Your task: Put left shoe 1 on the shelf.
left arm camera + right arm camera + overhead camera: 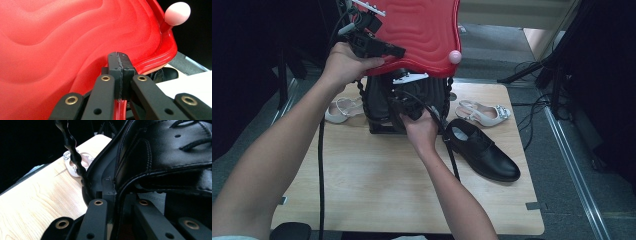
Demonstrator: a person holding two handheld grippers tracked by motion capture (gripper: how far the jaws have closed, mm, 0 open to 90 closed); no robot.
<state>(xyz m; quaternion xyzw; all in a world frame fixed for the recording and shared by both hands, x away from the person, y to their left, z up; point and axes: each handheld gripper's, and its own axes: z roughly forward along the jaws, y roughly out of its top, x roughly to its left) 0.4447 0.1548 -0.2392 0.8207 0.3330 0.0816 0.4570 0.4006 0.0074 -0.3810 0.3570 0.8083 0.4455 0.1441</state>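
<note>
High view showed the left gripper point(398, 51) clamping the red lid point(422, 30) raised; right gripper point(115, 187) gripped 1 black shoe point(162, 157) inside the black box point(377, 102); 3 shoes remained outside.

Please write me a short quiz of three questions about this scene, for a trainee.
1. True or false: the left gripper is shut on the edge of the wavy red plastic lid.
2. What does the right gripper pinch? A) a glass bottle B) the rim of a laced black leather shoe C) a brush
3. In the high view, how many shoes lie on the light wooden table?
Key: 1 true; 2 B; 3 three: the left white sandal, the right white sandal and a second black shoe.
</note>
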